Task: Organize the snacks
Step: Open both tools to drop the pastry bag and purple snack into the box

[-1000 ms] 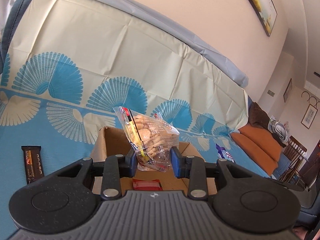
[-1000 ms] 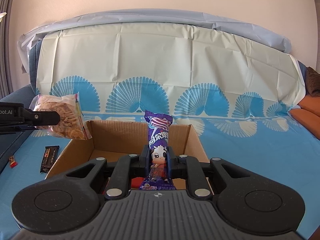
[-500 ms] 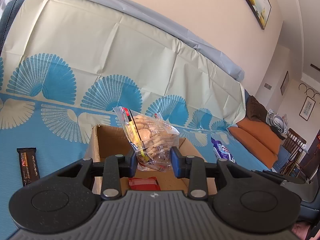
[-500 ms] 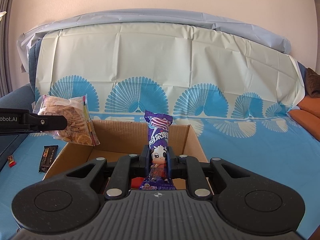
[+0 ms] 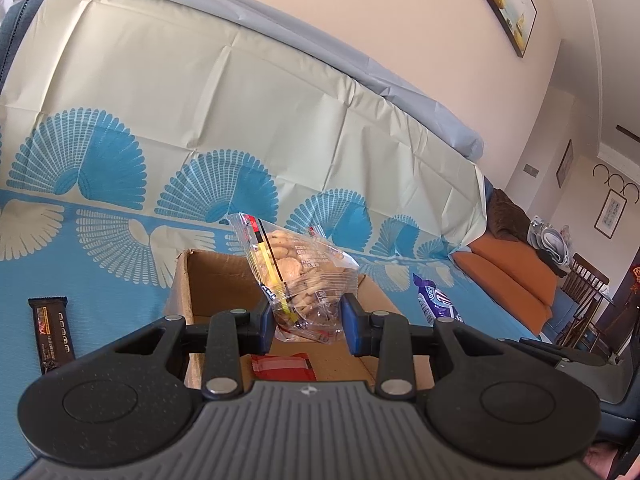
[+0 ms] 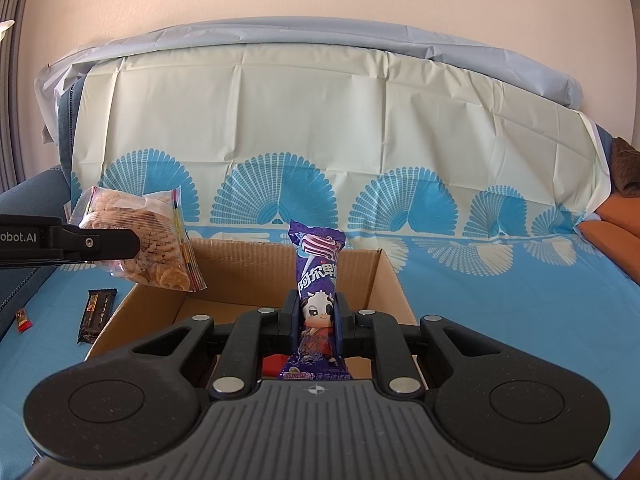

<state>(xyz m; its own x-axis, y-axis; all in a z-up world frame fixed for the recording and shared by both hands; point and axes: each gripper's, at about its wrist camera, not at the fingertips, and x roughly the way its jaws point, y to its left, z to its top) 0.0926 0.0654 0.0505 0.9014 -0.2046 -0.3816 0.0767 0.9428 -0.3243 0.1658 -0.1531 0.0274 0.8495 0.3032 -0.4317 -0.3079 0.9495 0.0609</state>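
Observation:
My left gripper (image 5: 307, 322) is shut on a clear bag of biscuits (image 5: 298, 276) and holds it over the left side of an open cardboard box (image 5: 216, 280). From the right wrist view that same bag of biscuits (image 6: 148, 244) hangs above the left wall of the cardboard box (image 6: 384, 276). My right gripper (image 6: 317, 326) is shut on an upright purple candy packet (image 6: 318, 292) with a cartoon cow, over the box's near side. A red packet (image 5: 282, 366) lies on the box floor.
A dark chocolate bar (image 5: 52, 332) lies on the blue patterned cloth (image 5: 100, 240) left of the box, and a small red sweet (image 6: 23, 319) lies further left. An orange cushion (image 5: 512, 272) and wooden chairs (image 5: 588, 292) stand off to the right.
The left gripper has carried the biscuit bag rightward, from beside the box's left wall to over its left edge. The right gripper and purple packet have stayed put.

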